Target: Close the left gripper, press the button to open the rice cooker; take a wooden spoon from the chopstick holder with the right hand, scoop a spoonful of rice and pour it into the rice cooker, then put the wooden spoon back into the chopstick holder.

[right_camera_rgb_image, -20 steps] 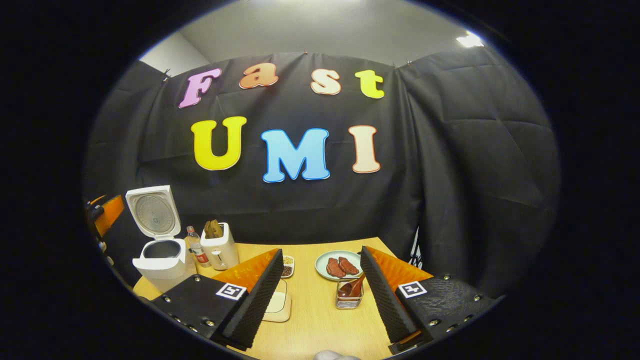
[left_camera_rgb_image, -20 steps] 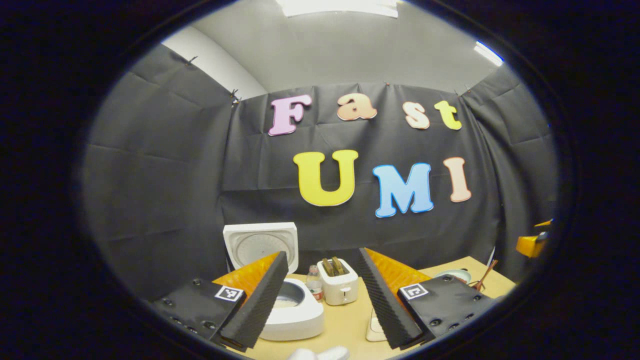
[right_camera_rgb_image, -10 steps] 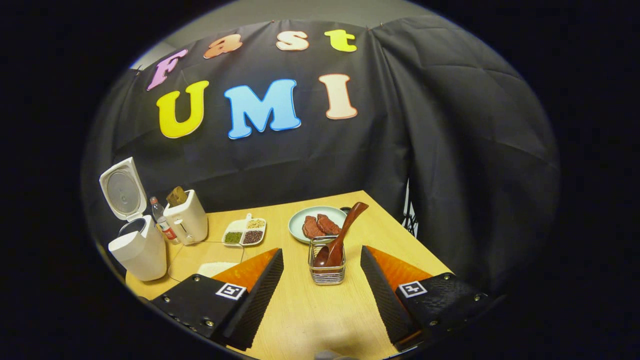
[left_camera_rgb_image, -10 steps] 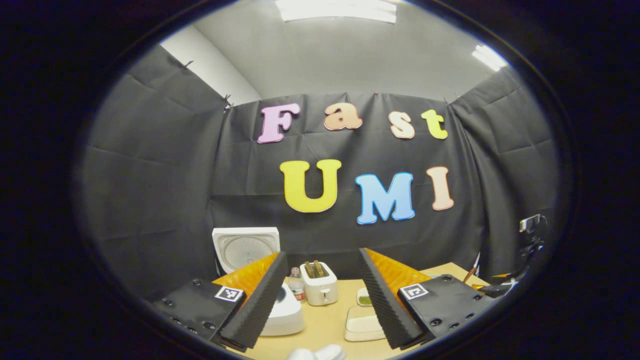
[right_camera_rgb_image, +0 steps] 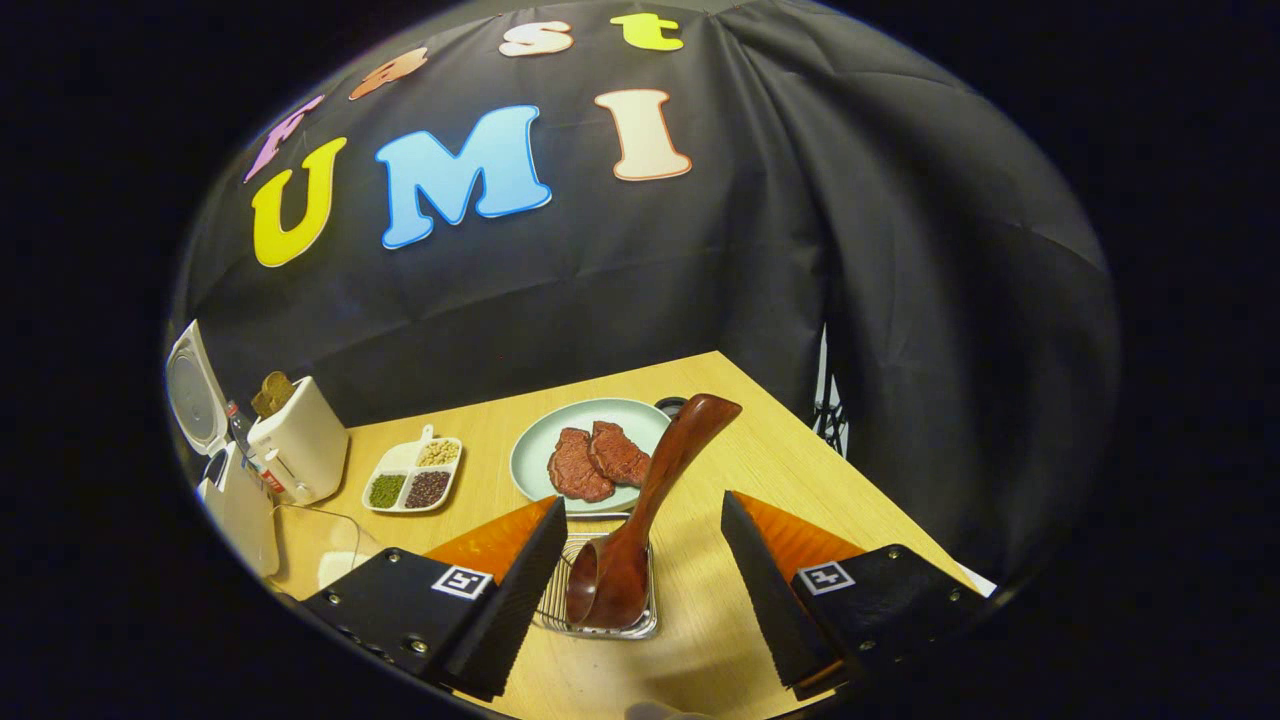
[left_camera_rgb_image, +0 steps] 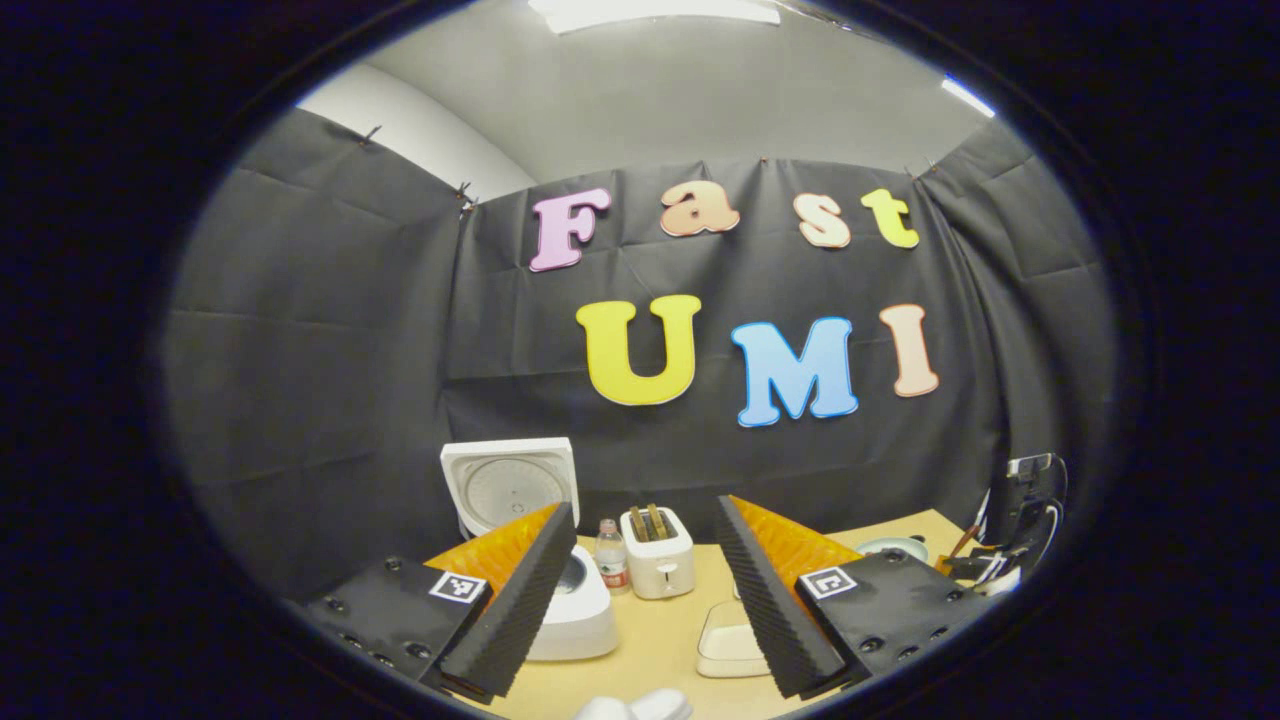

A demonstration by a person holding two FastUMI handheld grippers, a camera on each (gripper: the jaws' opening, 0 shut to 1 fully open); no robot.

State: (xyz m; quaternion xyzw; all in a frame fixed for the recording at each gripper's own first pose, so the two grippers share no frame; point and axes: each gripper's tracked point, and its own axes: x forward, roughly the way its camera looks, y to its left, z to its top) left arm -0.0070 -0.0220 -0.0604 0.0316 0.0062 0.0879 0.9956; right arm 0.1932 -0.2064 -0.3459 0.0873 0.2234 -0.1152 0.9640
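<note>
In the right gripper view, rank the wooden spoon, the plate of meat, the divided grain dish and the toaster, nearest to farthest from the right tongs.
1. Wooden spoon, between the open right tongs.
2. Plate of meat, just beyond.
3. Divided grain dish, farther left.
4. Toaster, far left.

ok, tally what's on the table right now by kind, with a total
Appliances: 2, rice cooker with lid up, toaster
Bottles: 1, bottle
Dishes: 3, plate with meat, divided dish of grains, lidded container
Holders: 1, chopstick holder
Spoons: 1, wooden spoon
Total: 8
</note>
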